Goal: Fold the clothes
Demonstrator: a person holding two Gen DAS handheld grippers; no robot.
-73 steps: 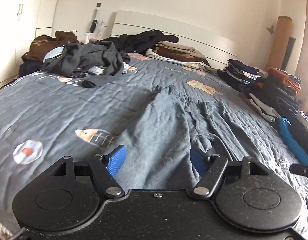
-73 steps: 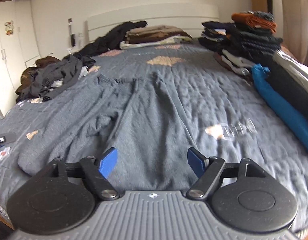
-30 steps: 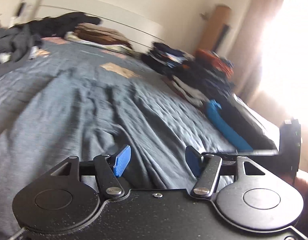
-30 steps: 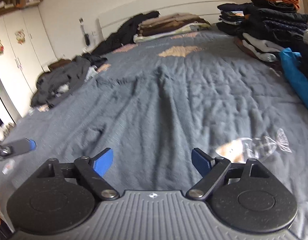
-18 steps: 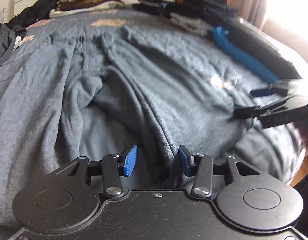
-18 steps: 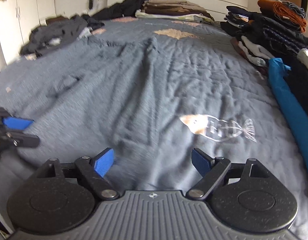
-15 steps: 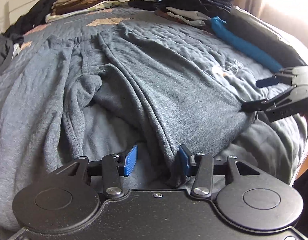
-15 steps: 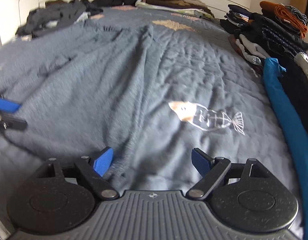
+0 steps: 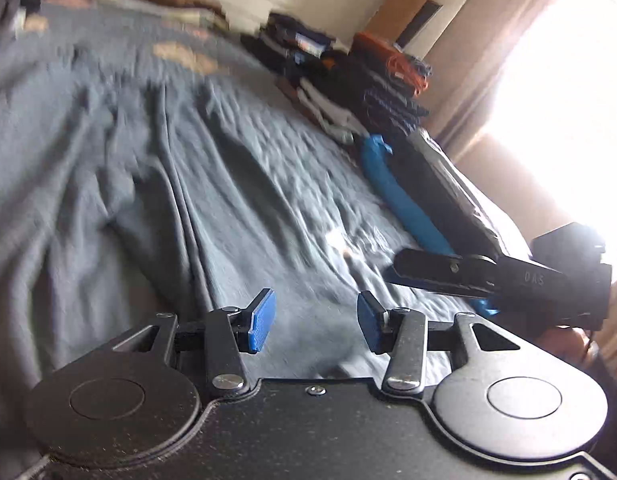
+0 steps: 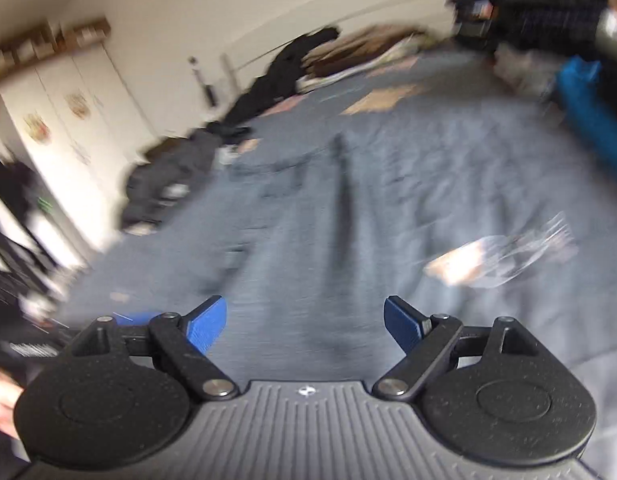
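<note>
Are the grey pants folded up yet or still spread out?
Still spread out. The grey pants lie long and wrinkled across the bed, not folded over.

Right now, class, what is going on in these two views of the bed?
A person is folding clothes with a handheld gripper in each hand. A grey knit garment lies spread, creased, on the blue-grey patterned bedspread. The left gripper and the right gripper both hover open over it, gripping nothing. The pictures are motion-blurred. Stacks of folded clothes line the bed's far side, and an unfolded dark pile sits near the white wardrobe.
</note>
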